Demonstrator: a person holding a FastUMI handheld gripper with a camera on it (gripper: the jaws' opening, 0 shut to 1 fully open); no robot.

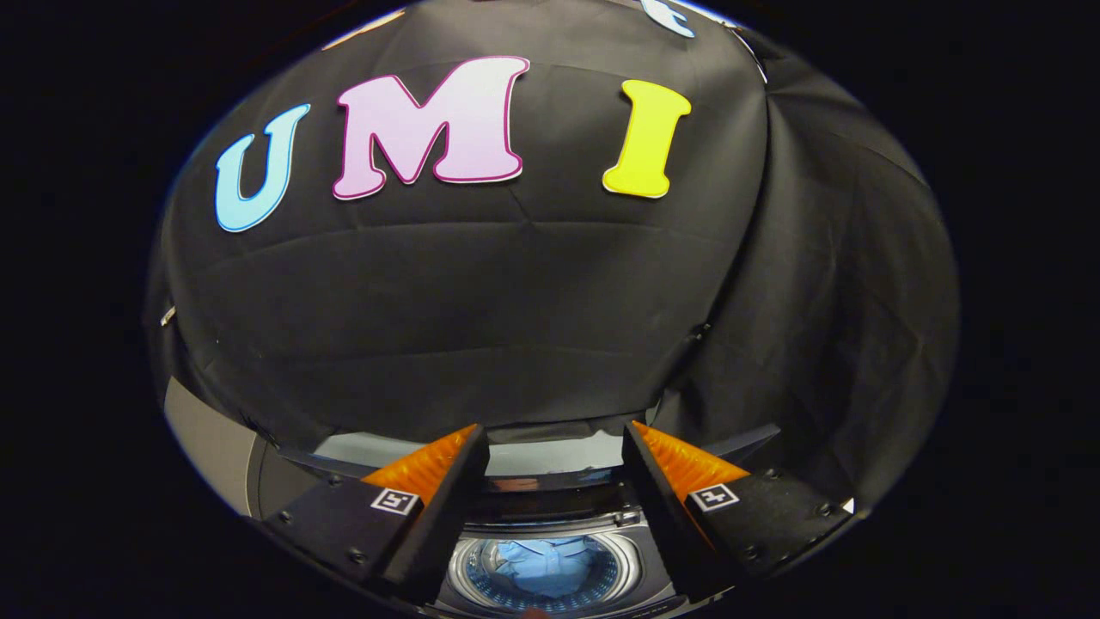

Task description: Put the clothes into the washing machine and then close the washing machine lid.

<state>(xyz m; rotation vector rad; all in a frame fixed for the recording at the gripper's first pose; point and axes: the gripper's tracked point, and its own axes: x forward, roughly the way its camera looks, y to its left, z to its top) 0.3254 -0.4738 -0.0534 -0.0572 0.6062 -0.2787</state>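
My gripper (554,430) is held high with its two fingers spread apart and nothing between them. Below and between the fingers I look down into the washing machine's round drum (543,567). Light blue clothes (543,563) lie inside the drum. The machine's lid (550,456) stands raised just beyond the fingertips, its glass panel facing me. The machine's grey top (284,481) shows to the left of the left finger.
The booth's black cloth wall (516,292) hangs close behind the machine and folds round on the right side. A pale strip of wall or panel (202,438) shows at the far left beside the machine.
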